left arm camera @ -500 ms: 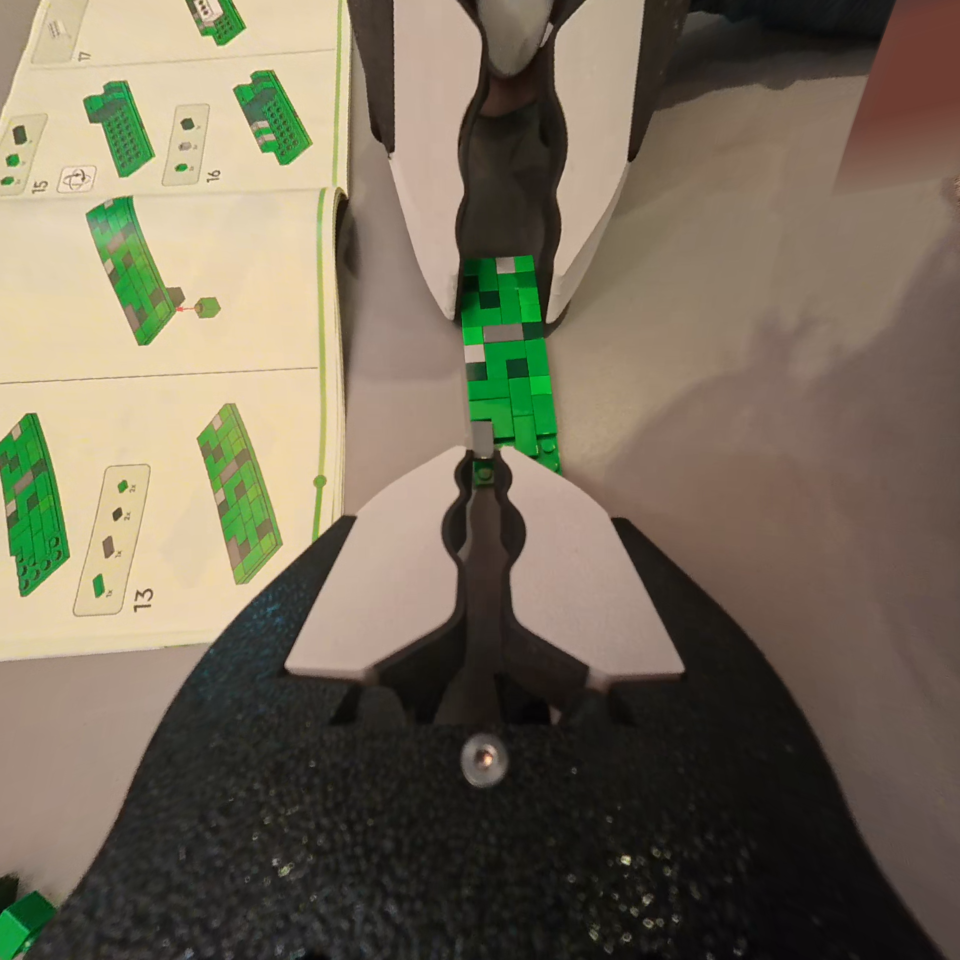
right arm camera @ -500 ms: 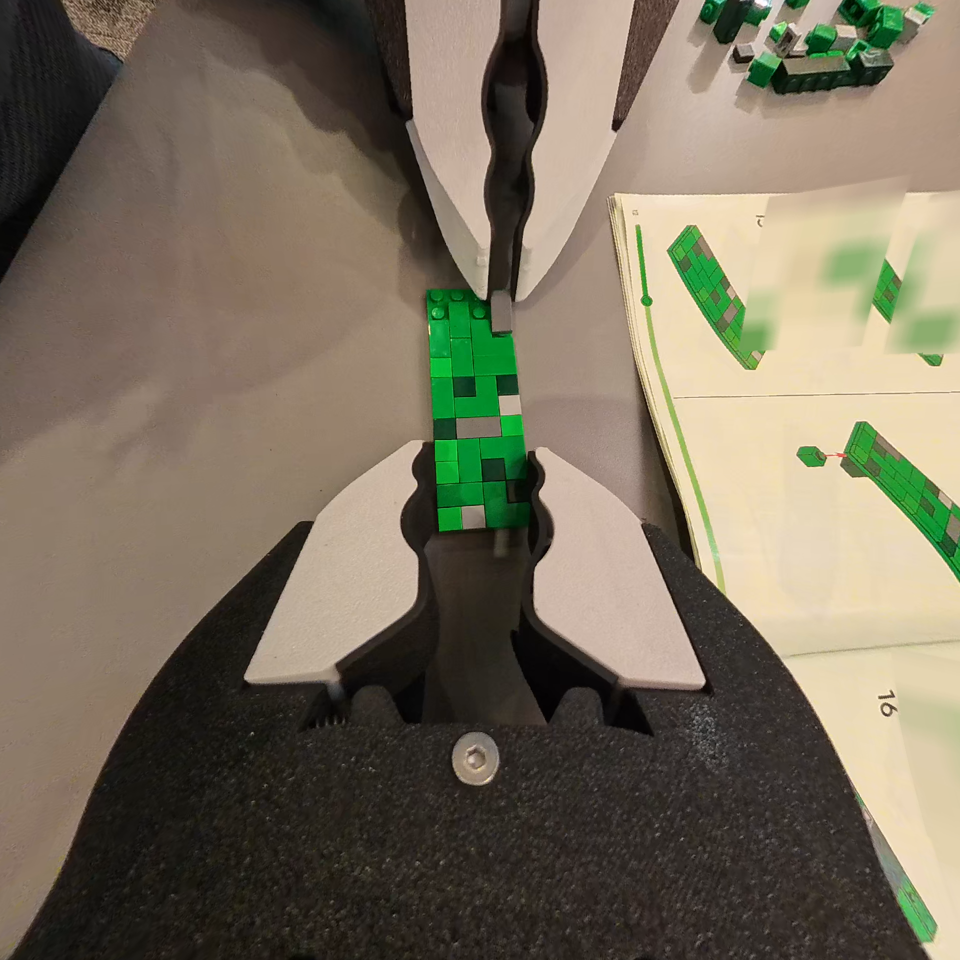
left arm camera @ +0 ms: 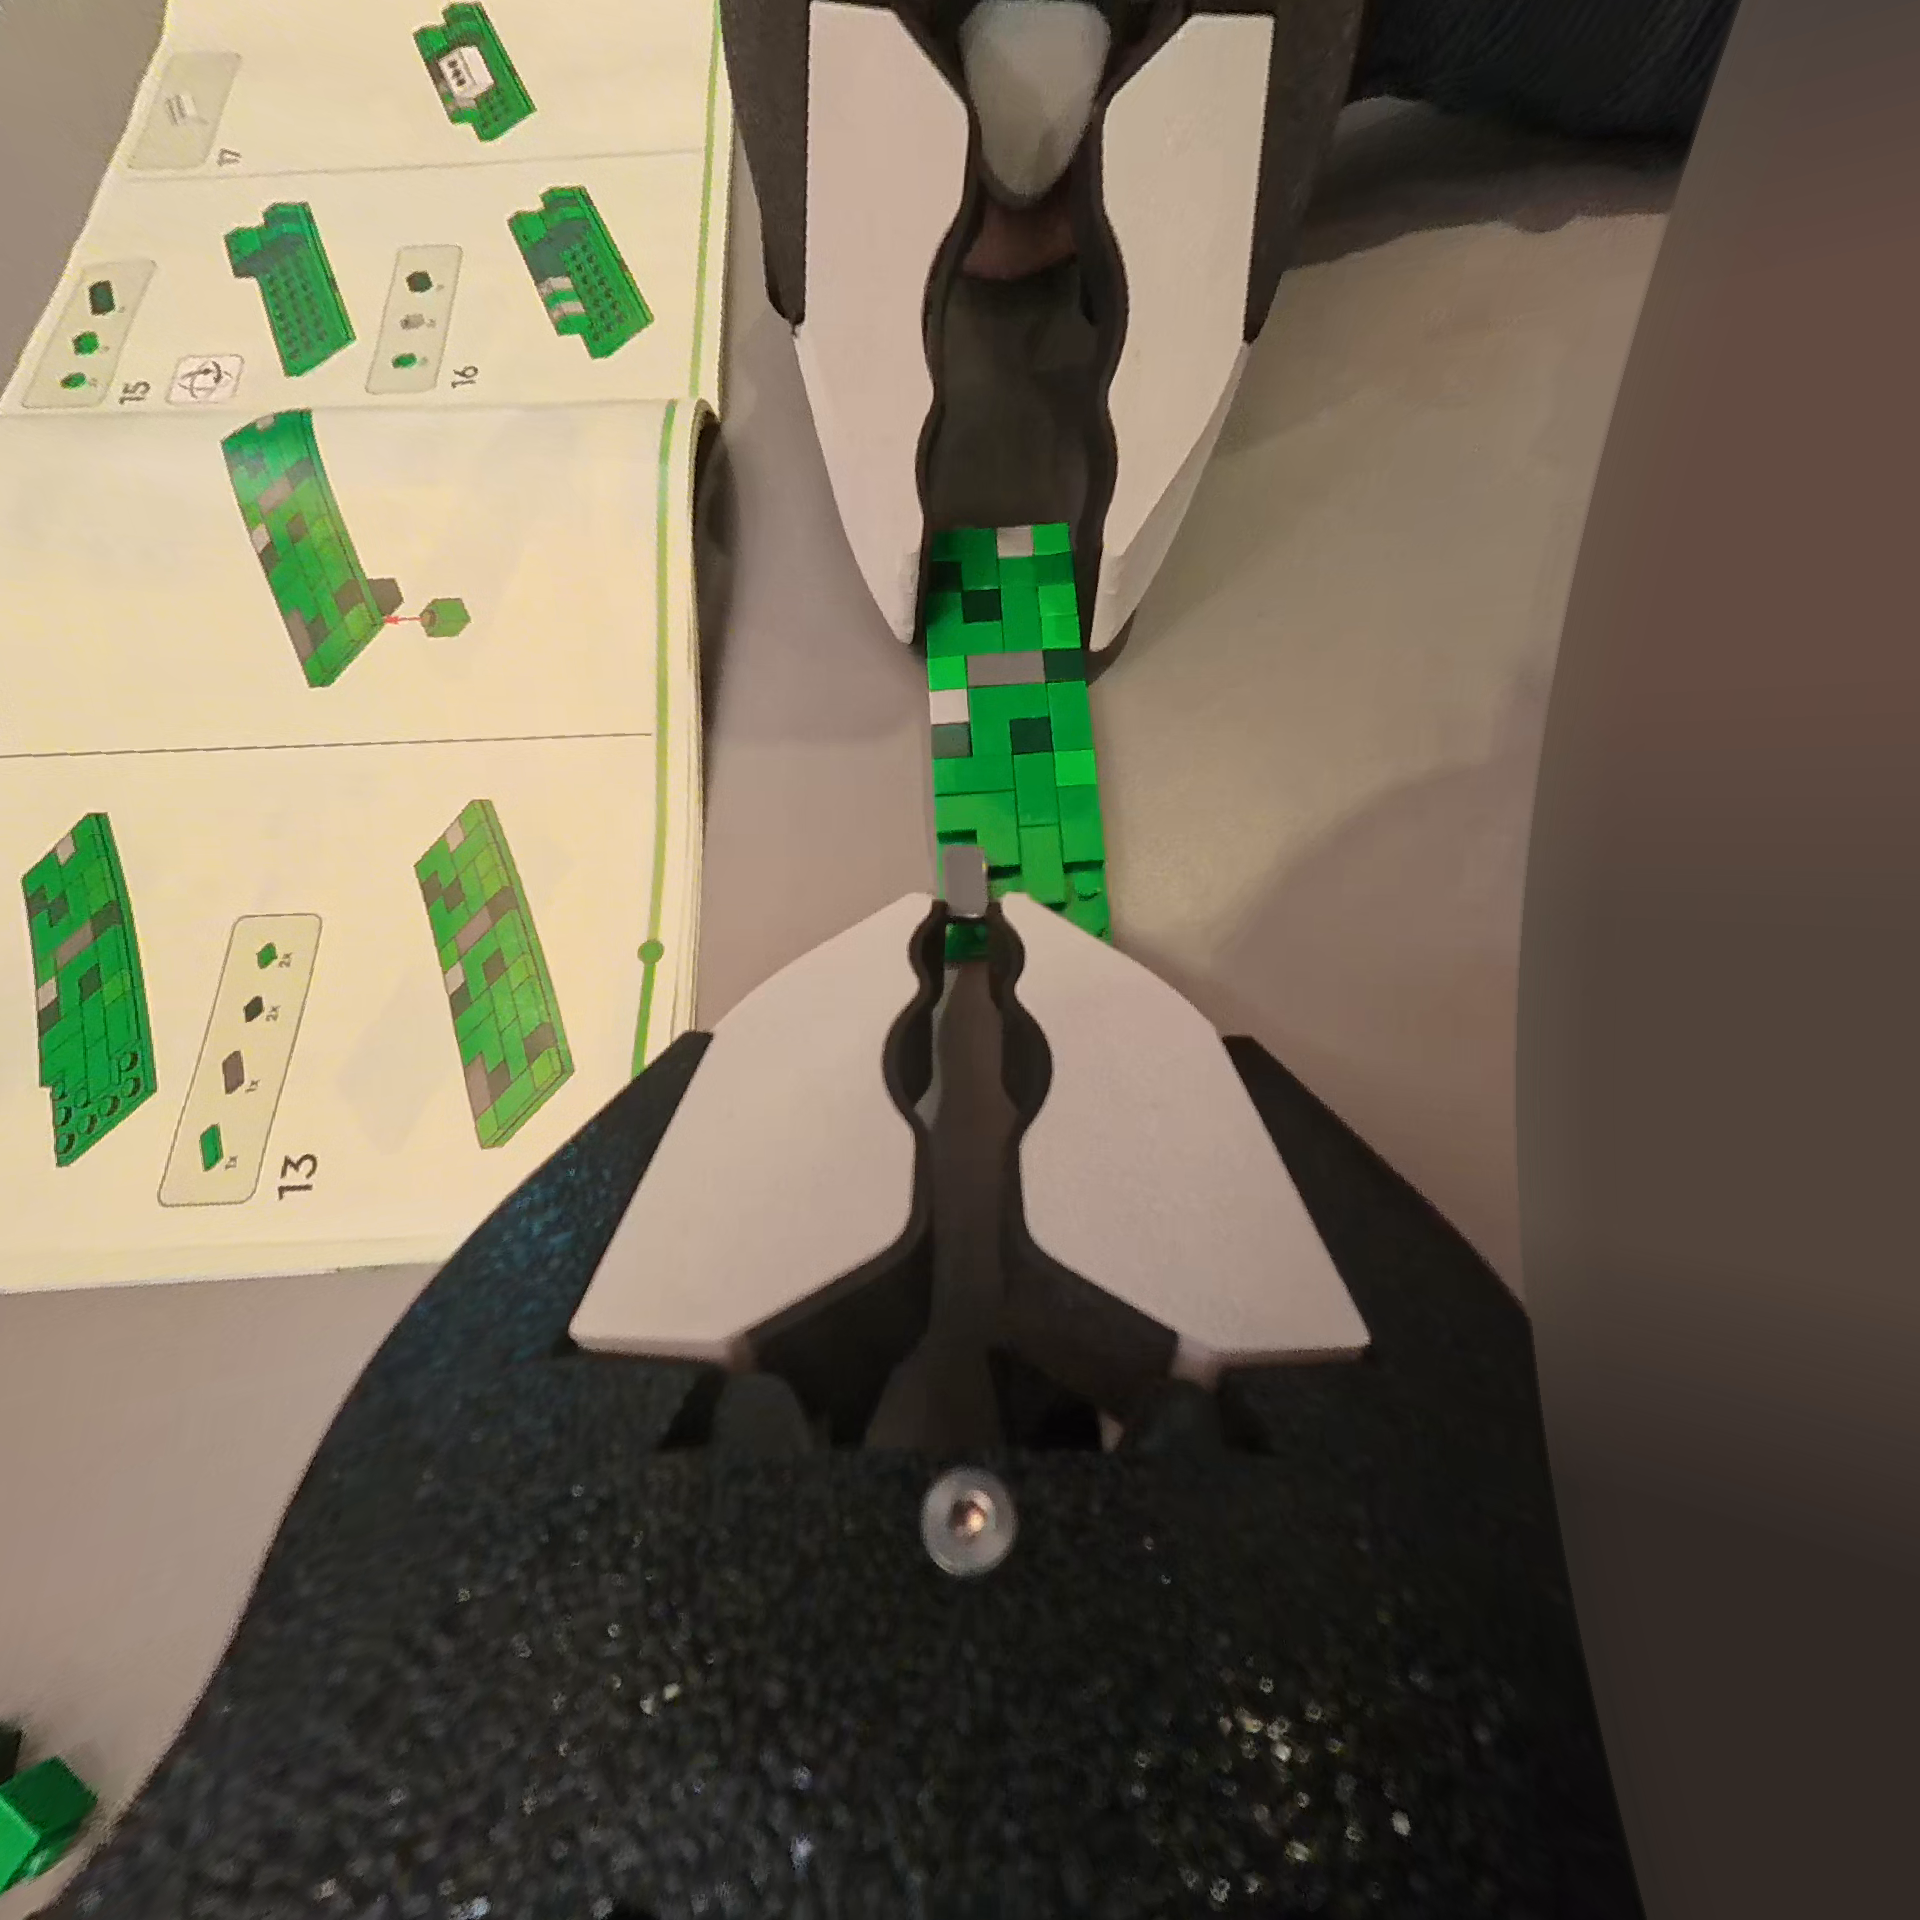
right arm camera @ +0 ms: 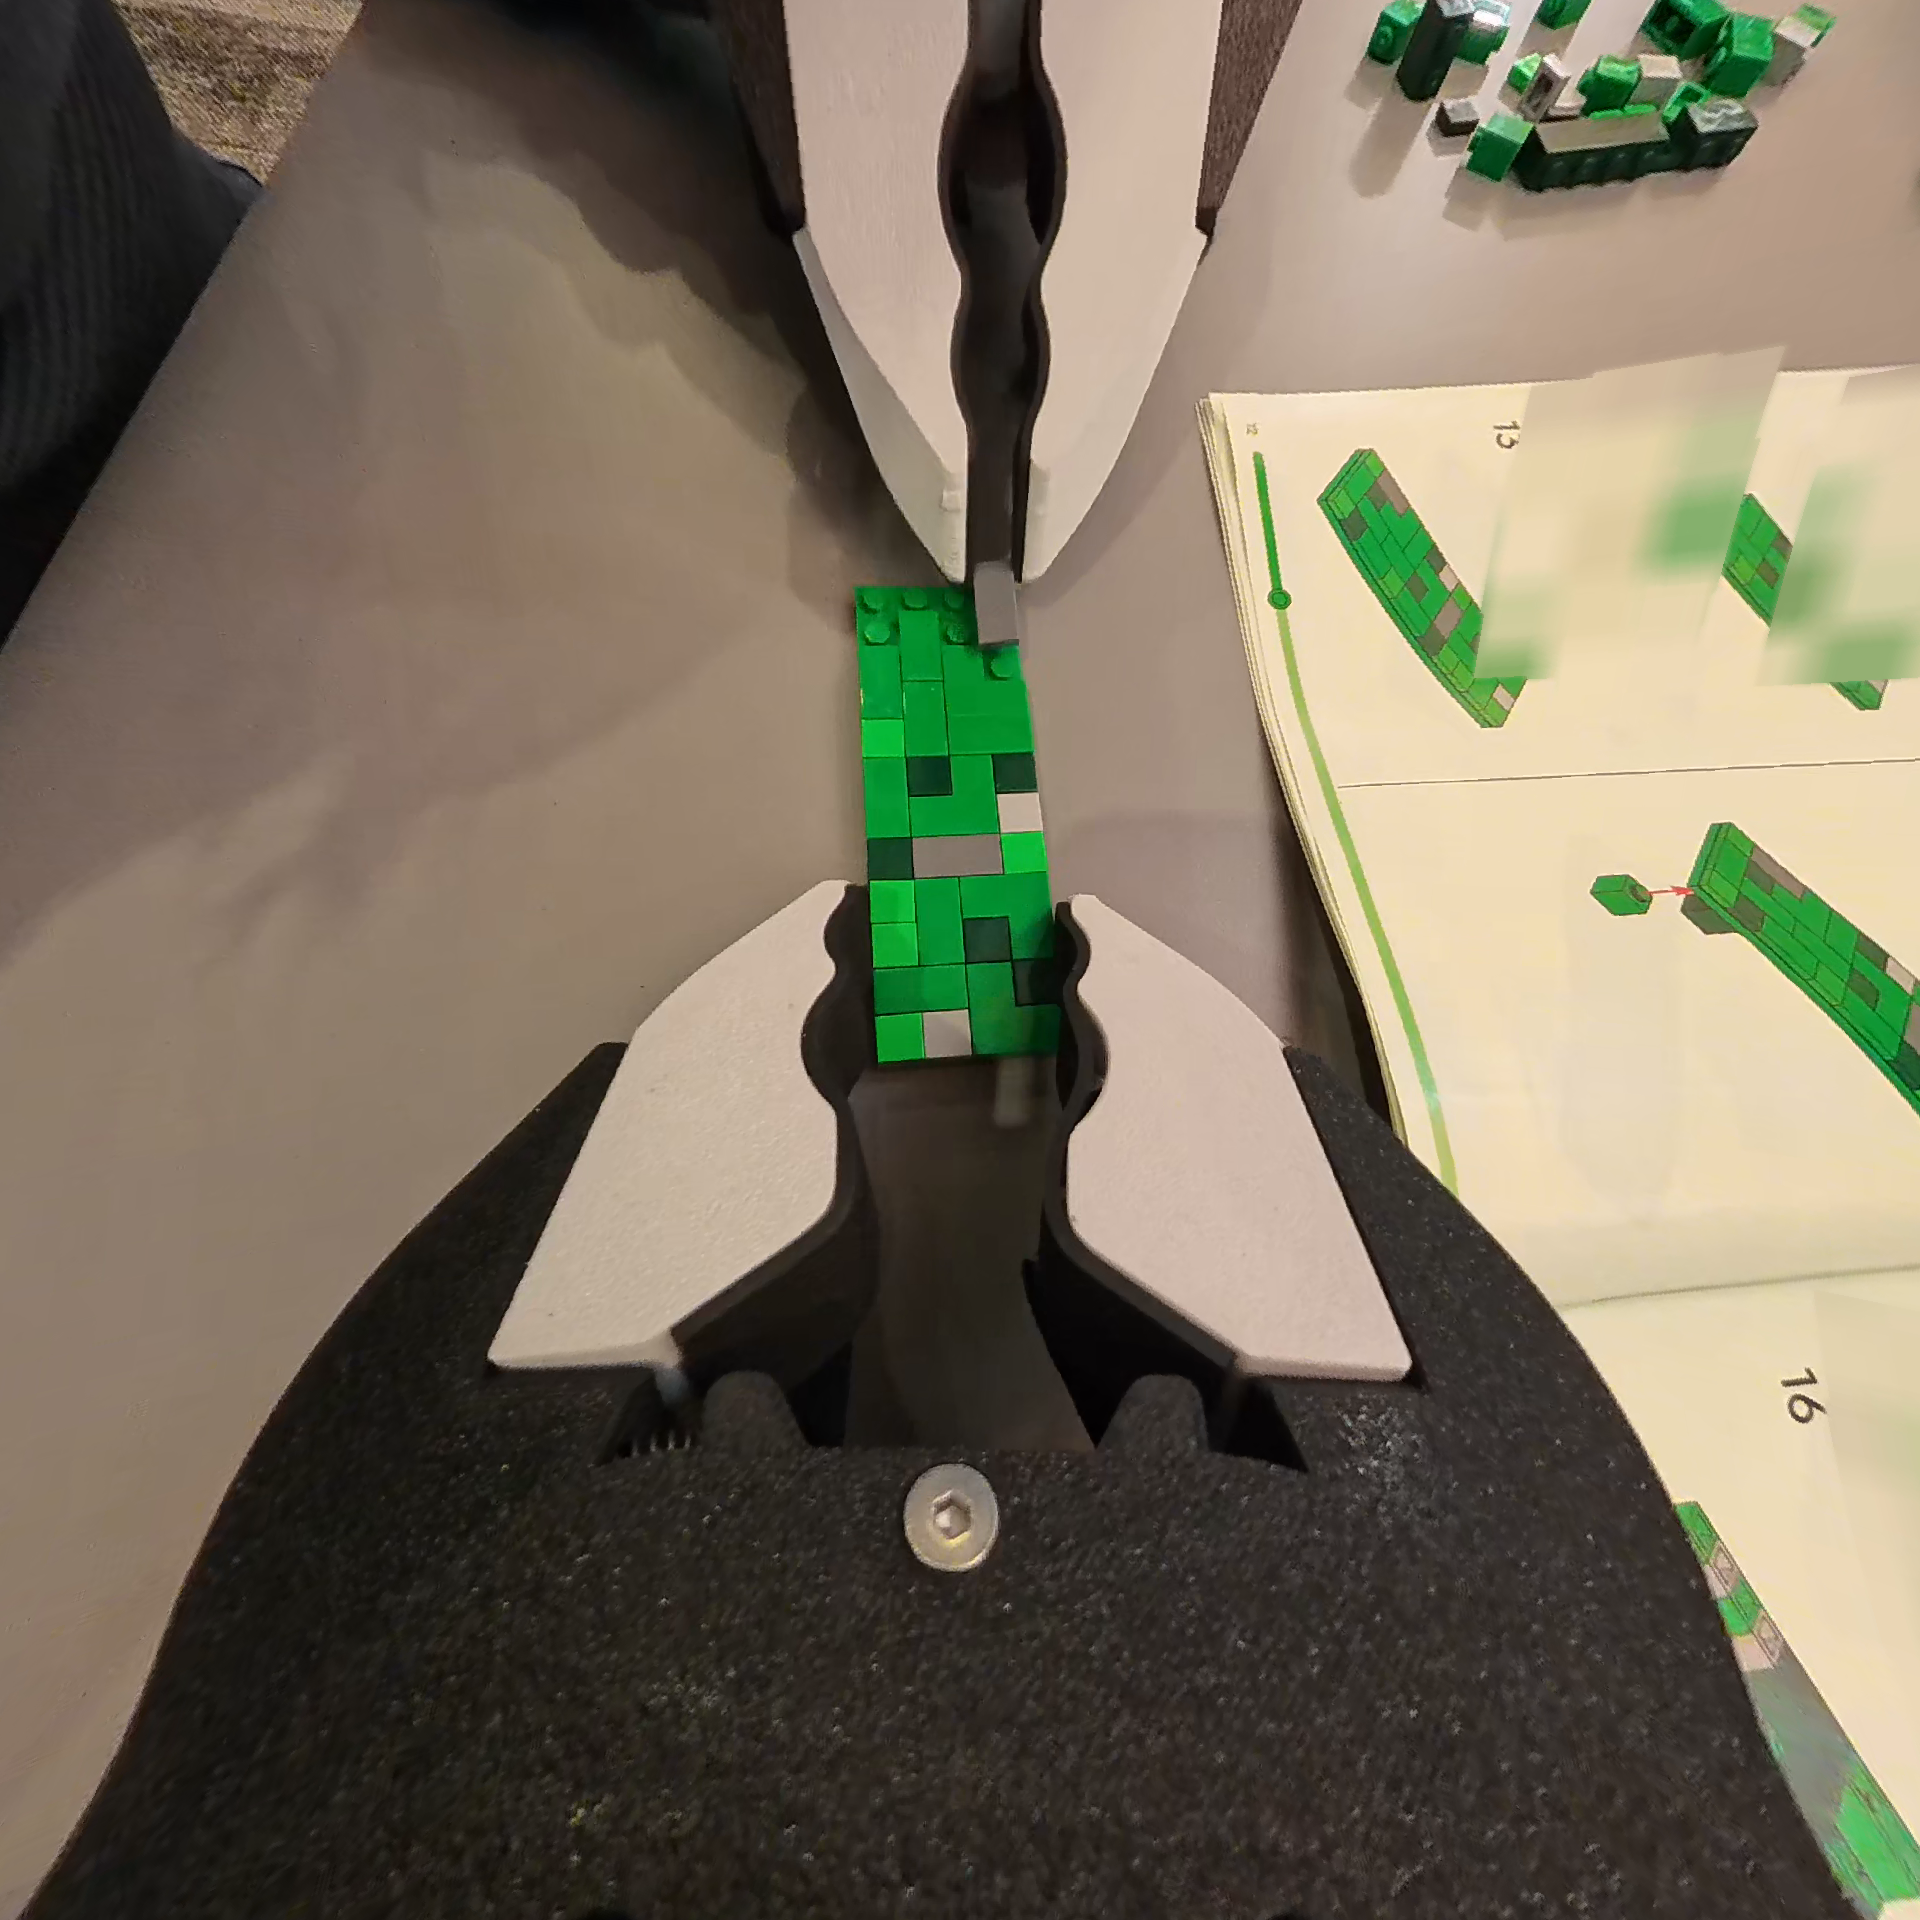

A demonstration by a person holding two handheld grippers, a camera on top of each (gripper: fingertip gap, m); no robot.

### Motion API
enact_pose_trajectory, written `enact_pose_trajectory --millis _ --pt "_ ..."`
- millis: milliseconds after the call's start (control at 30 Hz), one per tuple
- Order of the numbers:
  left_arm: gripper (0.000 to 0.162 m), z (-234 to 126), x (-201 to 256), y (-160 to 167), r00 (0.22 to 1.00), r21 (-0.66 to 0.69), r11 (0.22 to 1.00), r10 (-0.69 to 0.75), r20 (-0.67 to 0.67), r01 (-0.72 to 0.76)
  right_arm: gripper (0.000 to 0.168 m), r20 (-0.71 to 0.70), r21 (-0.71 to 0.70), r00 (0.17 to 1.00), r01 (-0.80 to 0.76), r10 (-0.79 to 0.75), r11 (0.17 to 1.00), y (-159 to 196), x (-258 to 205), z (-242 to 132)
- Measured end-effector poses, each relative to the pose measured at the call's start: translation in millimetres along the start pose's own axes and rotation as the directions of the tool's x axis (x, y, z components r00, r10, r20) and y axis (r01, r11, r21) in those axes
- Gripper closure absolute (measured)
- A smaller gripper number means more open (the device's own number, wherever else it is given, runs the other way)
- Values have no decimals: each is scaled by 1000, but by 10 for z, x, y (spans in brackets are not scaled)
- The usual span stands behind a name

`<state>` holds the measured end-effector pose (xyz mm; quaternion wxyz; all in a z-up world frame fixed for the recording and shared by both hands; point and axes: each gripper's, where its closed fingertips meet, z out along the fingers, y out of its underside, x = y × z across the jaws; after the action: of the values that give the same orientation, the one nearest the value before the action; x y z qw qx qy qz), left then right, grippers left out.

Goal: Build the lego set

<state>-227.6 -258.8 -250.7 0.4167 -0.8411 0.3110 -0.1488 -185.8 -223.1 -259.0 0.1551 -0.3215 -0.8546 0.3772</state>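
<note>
Left wrist view: left hand-held gripper [left arm camera: 966, 920] pinches a grey tile [left arm camera: 964, 881]; right hand-held gripper [right arm camera: 961, 971] clamps the green plate [right arm camera: 956, 821]. Skewed pressing could leave it crooked.

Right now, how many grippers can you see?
2. The right gripper clasps the near end of the green plate. The left gripper is at its far end, pinching a grey piece. No others show.

My work surface: one grey table [right arm camera: 436, 644], matte, soft shadows across it (lighting warm and diffuse). Past its far left corner, a patch of speckled carpet [right arm camera: 223, 62].
</note>
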Motion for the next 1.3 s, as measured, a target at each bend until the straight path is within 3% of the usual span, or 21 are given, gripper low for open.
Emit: enact_pose_trajectory --millis 833,1000,1100,1200,1300 --pt "155 77 19 23 997 -48 997 -67 -27 65 135 -7 -2 1000 15 -15 1000 -3 -3 -2" --pt "145 54 1 26 998 -43 998 -56 -13 55 135 -4 1 1000 8 -8 1000 -3 -1 -2" --pt "131 -12 -4 13 1000 -14 1000 10 -2 -10 136 1 10 1000 -5 5 1000 -4 3 -4" --pt "118 -98 -31 -11 984 30 985 166 61 -168 135 2 11 1000 -4 4 1000 -4 3 -3" --pt "113 -177 -79 -72 894 25 912 395 209 -409 135 2 22 1000 -7 7 1000 -18 4 -12"
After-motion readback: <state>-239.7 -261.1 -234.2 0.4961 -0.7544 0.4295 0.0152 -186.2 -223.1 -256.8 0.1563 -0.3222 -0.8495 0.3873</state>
